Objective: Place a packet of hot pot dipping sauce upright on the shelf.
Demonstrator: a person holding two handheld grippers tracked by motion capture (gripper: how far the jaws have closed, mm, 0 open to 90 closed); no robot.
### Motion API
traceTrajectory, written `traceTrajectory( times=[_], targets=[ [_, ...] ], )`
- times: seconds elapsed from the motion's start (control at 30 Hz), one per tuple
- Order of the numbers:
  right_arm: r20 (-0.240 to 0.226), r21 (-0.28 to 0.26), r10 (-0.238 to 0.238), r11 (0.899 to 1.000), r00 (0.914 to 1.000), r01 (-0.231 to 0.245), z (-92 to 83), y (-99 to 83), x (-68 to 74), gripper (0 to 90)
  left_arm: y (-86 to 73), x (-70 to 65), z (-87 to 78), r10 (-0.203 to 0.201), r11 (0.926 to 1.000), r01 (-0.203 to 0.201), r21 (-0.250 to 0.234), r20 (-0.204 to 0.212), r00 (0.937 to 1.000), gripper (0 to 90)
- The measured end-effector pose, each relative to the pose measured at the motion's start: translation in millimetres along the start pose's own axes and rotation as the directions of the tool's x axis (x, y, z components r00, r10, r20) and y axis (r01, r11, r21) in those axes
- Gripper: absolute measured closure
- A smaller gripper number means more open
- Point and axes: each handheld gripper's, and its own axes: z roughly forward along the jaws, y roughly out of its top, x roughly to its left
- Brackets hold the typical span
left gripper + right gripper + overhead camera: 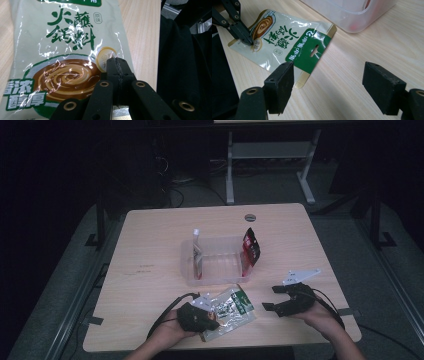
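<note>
The sauce pouch (227, 311) lies flat near the counter's (150, 250) front edge. The left tool (117, 68) is closed on its edge. The right tool (329, 82) is held wide open, empty. Transfer into the clear bin (216, 262) is judged outstanding.

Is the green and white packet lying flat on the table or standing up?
Lying flat. The green and white packet rests face up on the table, its printed front spread out, unlike the red packet standing in the clear tub.
</note>
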Motion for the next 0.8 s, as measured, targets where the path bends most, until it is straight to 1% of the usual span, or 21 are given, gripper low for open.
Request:
traceTrajectory(
  times=[0.17, 0.2, 0.33, 0.4, 0.43, 0.47, 0.53, 0.6, 0.63, 0.7, 0.8],
  targets=[
    [-0.001, 0.001, 0.003, 1.000, 1.0000, -0.003, 0.0, -0.1, 0.1, 24.9, -2.7, 3.7, -3.6, -0.016, 0.9999, 0.016, 0.003, -0.018, 0.9997, 90.0],
    [-0.002, 0.003, 0.011, 1.000, 0.9999, -0.011, -0.1, 0.0, 0.5, 24.8, -3.5, 4.8, -4.6, -0.021, 0.9998, 0.021, 0.004, -0.023, 0.9995, 90.0],
    [-0.003, 0.003, 0.000, 1.000, 1.0000, 0.000, 1.1, -0.3, -0.5, 24.9, -6.4, 11.2, -9.9, -0.031, 0.9995, 0.031, 0.006, -0.058, 0.9979, 90.0],
    [-0.006, 0.004, 0.001, 1.000, 1.0000, -0.001, 1.3, -0.3, -0.2, 24.9, -8.5, 15.8, -13.4, -0.038, 0.9992, 0.038, 0.008, -0.084, 0.9958, 90.0],
    [-0.007, 0.005, 0.002, 1.000, 1.0000, -0.002, 1.5, -0.3, -0.1, 24.9, -10.0, 18.6, -15.1, -0.051, 0.9987, 0.051, 0.001, -0.099, 0.9938, 90.0],
    [-0.008, 0.006, 0.003, 1.000, 1.0000, -0.003, 1.8, -0.3, 0.0, 24.9, -10.6, 20.3, -16.7, -0.054, 0.9985, 0.055, 0.005, -0.109, 0.9926, 90.0],
    [-0.010, 0.009, 0.011, 1.000, 0.9999, -0.011, 2.1, 0.0, 0.7, 24.9, -11.8, 22.9, -18.8, -0.067, 0.9978, 0.067, -0.003, -0.126, 0.9898, 90.0],
    [-0.010, 0.006, 0.005, 1.000, 0.9999, -0.005, 2.5, 0.2, 0.6, 24.9, -10.9, 24.3, -21.0, -0.057, 0.9983, 0.058, 0.003, -0.140, 0.9885, 89.9],
    [-0.010, 0.006, 0.007, 1.000, 0.9999, -0.007, 2.4, 0.5, 0.8, 24.9, -9.8, 24.5, -21.8, -0.064, 0.9979, 0.063, -0.013, -0.146, 0.9872, 89.8],
    [-0.010, 0.004, 0.003, 1.000, 0.9999, -0.003, 2.3, 0.7, 0.8, 24.9, -7.6, 27.9, -25.1, -0.071, 0.9971, 0.066, -0.039, -0.150, 0.9861, 85.6],
    [-0.010, 0.003, 0.001, 1.000, 1.0000, -0.001, 2.5, 0.6, -0.2, 24.9, -3.3, 34.5, -29.3, -0.075, 0.9963, 0.067, -0.055, -0.158, 0.9846, 77.3]
  ],
)
